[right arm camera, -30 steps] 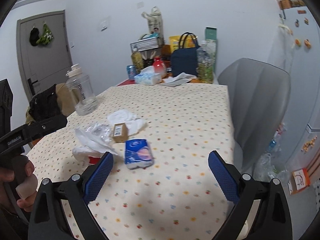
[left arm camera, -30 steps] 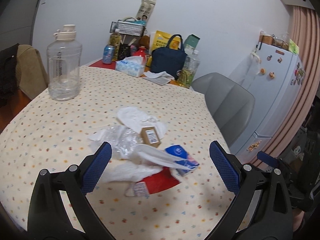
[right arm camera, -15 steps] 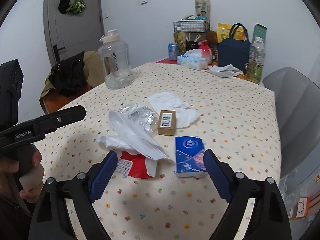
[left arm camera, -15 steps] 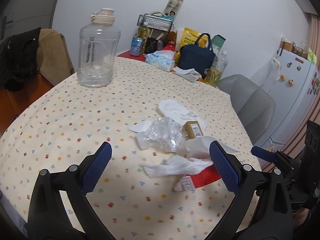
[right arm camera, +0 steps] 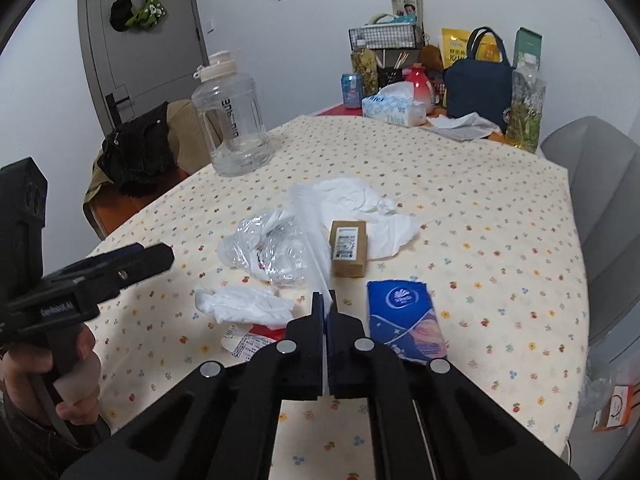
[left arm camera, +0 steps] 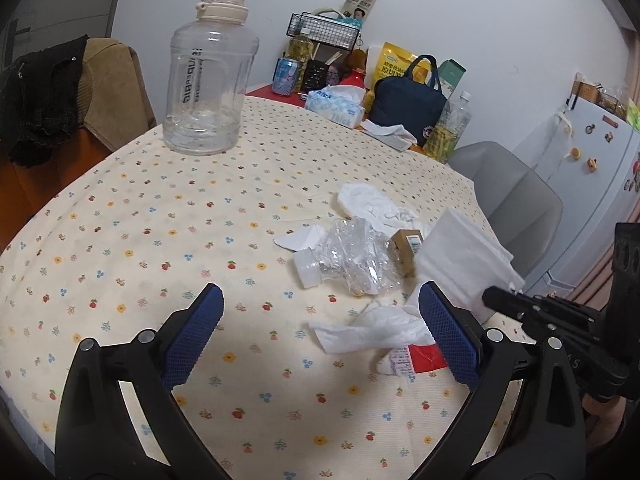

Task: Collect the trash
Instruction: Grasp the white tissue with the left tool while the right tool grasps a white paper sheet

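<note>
From the left wrist camera, the left gripper [left arm camera: 320, 320] hangs over the table [left arm camera: 120, 240] with its two blue fingers [left arm camera: 192, 332] wide apart and nothing between them. The table has a cream cloth with little flowers. The trash sits in a small pile just ahead and to the right. There is a crumpled clear plastic bottle [left arm camera: 352, 260], a small brown box [left arm camera: 406, 246] touching it, a white wadded paper [left arm camera: 372, 204] behind them, and a twisted white tissue [left arm camera: 368, 330] near the right finger. A red wrapper [left arm camera: 420, 360] peeks out under that tissue. A flat white paper sheet [left arm camera: 464, 260] stands up tilted at the right side of the pile. A big clear water jug [left arm camera: 206, 76] stands far back on the left.

From the right wrist camera, the right gripper [right arm camera: 326, 308] has its fingers pressed together on the lower edge of the white paper sheet [right arm camera: 310, 232], which rises thin and edge-on in front of it. The brown box [right arm camera: 349, 248] lies just right of the sheet, and the plastic bottle [right arm camera: 268, 248] lies just left. A blue tissue pack [right arm camera: 406, 320] lies flat beside the gripper on the right. The twisted tissue [right arm camera: 248, 304] lies on the left. The person's left hand [right arm camera: 56, 380] holds the other tool at the left edge.
</note>
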The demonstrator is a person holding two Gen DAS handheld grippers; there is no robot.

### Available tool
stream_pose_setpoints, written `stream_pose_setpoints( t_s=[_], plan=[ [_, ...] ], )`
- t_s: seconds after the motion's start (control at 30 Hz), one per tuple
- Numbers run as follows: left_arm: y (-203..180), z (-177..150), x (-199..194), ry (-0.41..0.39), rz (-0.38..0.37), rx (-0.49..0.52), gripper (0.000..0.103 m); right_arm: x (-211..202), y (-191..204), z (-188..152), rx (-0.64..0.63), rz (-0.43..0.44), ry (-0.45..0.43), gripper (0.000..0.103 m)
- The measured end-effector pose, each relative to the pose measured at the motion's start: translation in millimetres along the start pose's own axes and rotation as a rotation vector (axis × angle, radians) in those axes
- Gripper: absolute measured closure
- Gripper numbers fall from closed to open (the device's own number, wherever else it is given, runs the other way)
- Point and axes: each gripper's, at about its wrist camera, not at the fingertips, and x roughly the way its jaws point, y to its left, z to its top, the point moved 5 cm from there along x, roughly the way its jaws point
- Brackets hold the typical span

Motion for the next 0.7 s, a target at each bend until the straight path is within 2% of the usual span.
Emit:
stream_pose_setpoints(
  t_s=[0.3, 0.63, 0.7],
  plan=[
    [-30, -14, 27, 0.080, -0.055, 0.042, 0.006, -32, -23, 14, 0.051, -0.039, -0.107, 0.101],
    [-47, -23, 52, 0.144, -0.090, 0.029, 0.006, -58, -53, 3, 0.155, -0.052, -0.154, 0.101],
    [-48, -24, 55, 0.150, -0.107, 0.015, 0.012, -60, -55, 0, 0.161, -0.052, -0.155, 0.101]
  ],
)
